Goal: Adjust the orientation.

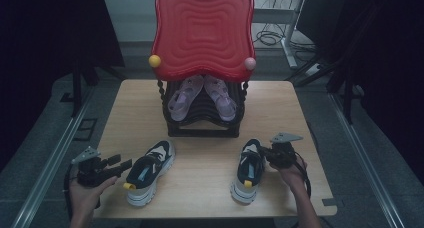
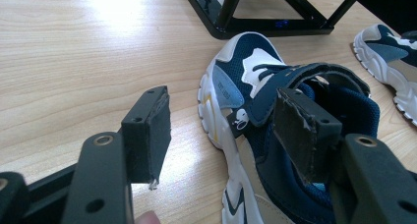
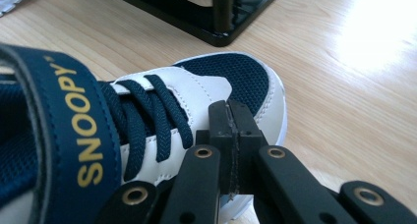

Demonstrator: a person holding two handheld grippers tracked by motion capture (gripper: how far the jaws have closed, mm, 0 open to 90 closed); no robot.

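While the left gripper is hovering with its jaws standing apart beside the heel of the left sneaker, the right gripper is resting against the side of the right sneaker with its jaws pressed together on nothing. Both sneakers are lying upright on the wooden table, well apart, toes pointing toward the black shoe rack. Each is showing navy mesh, white leather panels, dark laces, a white sole and a navy strap bearing gold SNOOPY lettering. The right gripper's joined pads are sitting just beside the right sneaker's toe.
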